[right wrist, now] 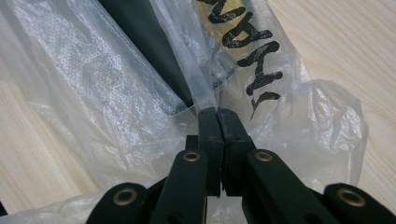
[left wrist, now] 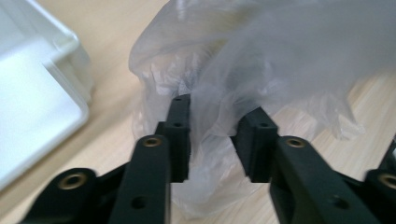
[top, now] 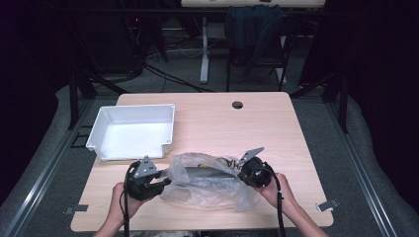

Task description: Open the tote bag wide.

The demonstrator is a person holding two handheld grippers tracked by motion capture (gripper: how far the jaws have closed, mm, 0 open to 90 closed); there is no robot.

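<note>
we've got a clear plastic bag (top: 207, 185) lying near the front edge of the table (top: 257, 123), about midway along it, with a dark long thing (top: 207, 173) and something yellow with black lettering (right wrist: 243, 32) showing through the film. our right gripper (right wrist: 218, 116) is clamped tight on a fold of the bag at its right end, jaws pressed together on the plastic. our left gripper (left wrist: 217, 135) sits at the bag's left end with its jaws apart and bunched film between them, pads not yet pinching. a white tray (top: 133, 131) waits towards the back left corner. the film looks thin, soft and slippery, likely to stretch or tear, so we'd take gathered folds near the mouth rather than a single layer.
</note>
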